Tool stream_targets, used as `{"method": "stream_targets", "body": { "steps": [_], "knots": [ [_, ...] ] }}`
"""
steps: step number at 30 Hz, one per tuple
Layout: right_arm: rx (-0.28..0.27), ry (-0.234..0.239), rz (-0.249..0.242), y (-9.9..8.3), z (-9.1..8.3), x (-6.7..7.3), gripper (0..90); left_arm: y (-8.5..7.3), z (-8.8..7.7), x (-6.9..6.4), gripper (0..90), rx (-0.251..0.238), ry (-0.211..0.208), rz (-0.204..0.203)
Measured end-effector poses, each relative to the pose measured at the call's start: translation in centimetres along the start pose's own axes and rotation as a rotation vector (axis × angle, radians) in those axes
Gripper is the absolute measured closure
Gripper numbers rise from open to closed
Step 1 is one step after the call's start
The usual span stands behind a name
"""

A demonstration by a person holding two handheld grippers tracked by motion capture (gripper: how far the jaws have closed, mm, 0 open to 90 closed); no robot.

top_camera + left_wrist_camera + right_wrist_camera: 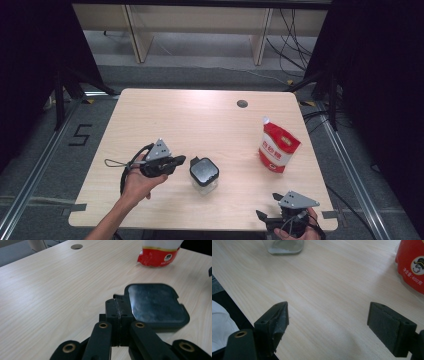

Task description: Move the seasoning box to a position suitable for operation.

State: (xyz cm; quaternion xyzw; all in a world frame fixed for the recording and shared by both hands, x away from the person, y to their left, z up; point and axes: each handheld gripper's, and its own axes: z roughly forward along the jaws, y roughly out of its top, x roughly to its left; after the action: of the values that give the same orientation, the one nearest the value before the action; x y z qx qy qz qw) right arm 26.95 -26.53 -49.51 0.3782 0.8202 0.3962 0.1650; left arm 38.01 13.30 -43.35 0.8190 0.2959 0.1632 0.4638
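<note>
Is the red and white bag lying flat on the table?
No, the red and white bag stands upright on the table, spout at the top.

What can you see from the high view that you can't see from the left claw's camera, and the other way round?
High view alone: the person's hand holding the left claw, the right claw open near the table's front edge, the grey floor, and the whole pouch with its spout.

Left claw view alone: a close look at the claw's two pads pressed together with nothing between them, just beside the jar's lid.

Both: the wooden table, its round hole, the black-lidded jar, and the red and white pouch.
</note>
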Motion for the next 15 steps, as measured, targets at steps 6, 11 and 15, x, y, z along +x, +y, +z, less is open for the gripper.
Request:
{"method": "stream_targets", "body": {
  "steps": [6,11,15],
  "knots": [
    [0.010,0.012,0.001,-0.1,0.1,0.0,18.8,1.7,2.5,-0.2,88.9,0.043,-0.001,0.029],
    [0.018,0.014,-0.006,-0.1,0.1,0.1,19.1,2.3,3.9,-0.1,88.7,0.073,0.008,0.039],
    [0.021,0.018,-0.006,-0.1,0.1,0.3,19.6,2.4,4.6,0.1,88.7,0.083,0.005,0.031]
  ]
}}
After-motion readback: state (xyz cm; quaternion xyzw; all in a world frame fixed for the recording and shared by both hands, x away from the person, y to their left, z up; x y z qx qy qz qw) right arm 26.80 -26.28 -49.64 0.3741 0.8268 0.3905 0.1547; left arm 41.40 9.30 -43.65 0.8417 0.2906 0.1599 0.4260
